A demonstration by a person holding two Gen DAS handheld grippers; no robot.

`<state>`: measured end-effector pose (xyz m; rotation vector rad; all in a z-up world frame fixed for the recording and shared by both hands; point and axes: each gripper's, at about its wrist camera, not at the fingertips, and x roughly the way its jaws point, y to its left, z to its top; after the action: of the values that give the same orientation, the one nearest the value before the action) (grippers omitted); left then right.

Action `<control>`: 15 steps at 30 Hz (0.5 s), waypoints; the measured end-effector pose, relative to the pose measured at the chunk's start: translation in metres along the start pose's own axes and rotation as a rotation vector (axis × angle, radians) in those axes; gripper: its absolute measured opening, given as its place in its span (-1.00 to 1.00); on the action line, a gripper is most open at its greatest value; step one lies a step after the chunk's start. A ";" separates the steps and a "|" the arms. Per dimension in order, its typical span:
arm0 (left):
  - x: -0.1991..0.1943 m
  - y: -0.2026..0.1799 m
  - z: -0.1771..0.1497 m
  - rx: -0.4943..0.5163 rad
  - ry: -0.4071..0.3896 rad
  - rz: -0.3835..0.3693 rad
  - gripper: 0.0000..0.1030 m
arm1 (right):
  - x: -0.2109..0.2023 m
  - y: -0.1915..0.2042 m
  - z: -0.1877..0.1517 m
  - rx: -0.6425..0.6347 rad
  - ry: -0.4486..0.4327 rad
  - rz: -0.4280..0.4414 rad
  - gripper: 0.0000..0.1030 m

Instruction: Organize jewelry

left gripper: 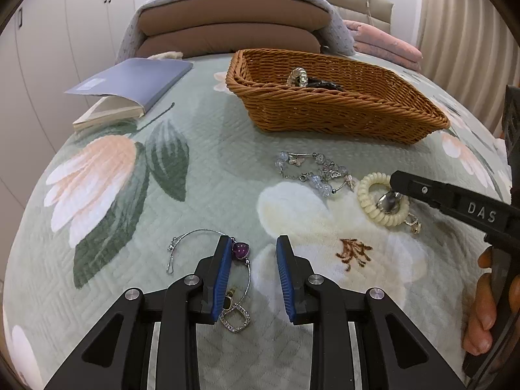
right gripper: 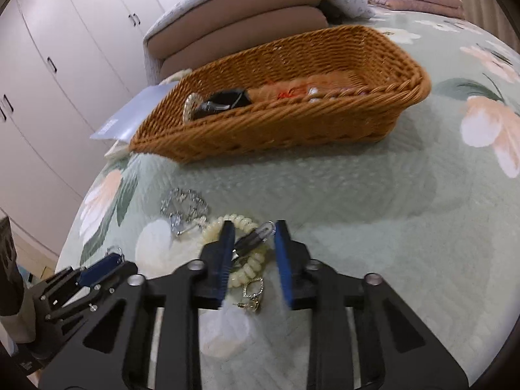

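On the floral quilt, a silver wire bracelet with a purple bead [left gripper: 241,249] lies against the left finger of my left gripper [left gripper: 253,245]. Its wire runs between the open jaws to a square pendant [left gripper: 234,321]. My right gripper [right gripper: 254,229] has one finger inside a cream coil hair tie [right gripper: 243,271] and the other outside it. The jaws are closed on the coil and on a silver piece [right gripper: 260,232] lying in it. A crystal bead bracelet [left gripper: 315,170] lies just left of the hair tie [left gripper: 373,214]. A gold earring [right gripper: 252,292] sits under the right jaws.
A wicker basket [left gripper: 341,120] stands behind the jewelry and holds a pearly bracelet [left gripper: 299,76] and a black item [left gripper: 323,83]. A blue book [left gripper: 130,87] lies far left. Stacked cushions [left gripper: 227,26] and pink folded bedding [left gripper: 383,42] sit behind. A hand [left gripper: 487,308] holds the right gripper.
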<state>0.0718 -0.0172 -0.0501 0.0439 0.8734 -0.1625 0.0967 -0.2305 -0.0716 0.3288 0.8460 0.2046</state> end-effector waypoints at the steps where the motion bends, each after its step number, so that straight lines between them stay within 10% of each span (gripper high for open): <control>1: 0.000 0.000 0.000 0.000 -0.001 0.000 -0.45 | -0.002 0.001 -0.001 -0.003 -0.008 0.003 -0.71; 15: -0.017 0.004 -0.003 0.009 -0.077 -0.069 -0.80 | -0.033 -0.006 -0.008 0.014 -0.113 0.044 -0.87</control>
<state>0.0591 -0.0109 -0.0392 0.0158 0.7983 -0.2312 0.0695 -0.2446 -0.0555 0.3693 0.7294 0.2194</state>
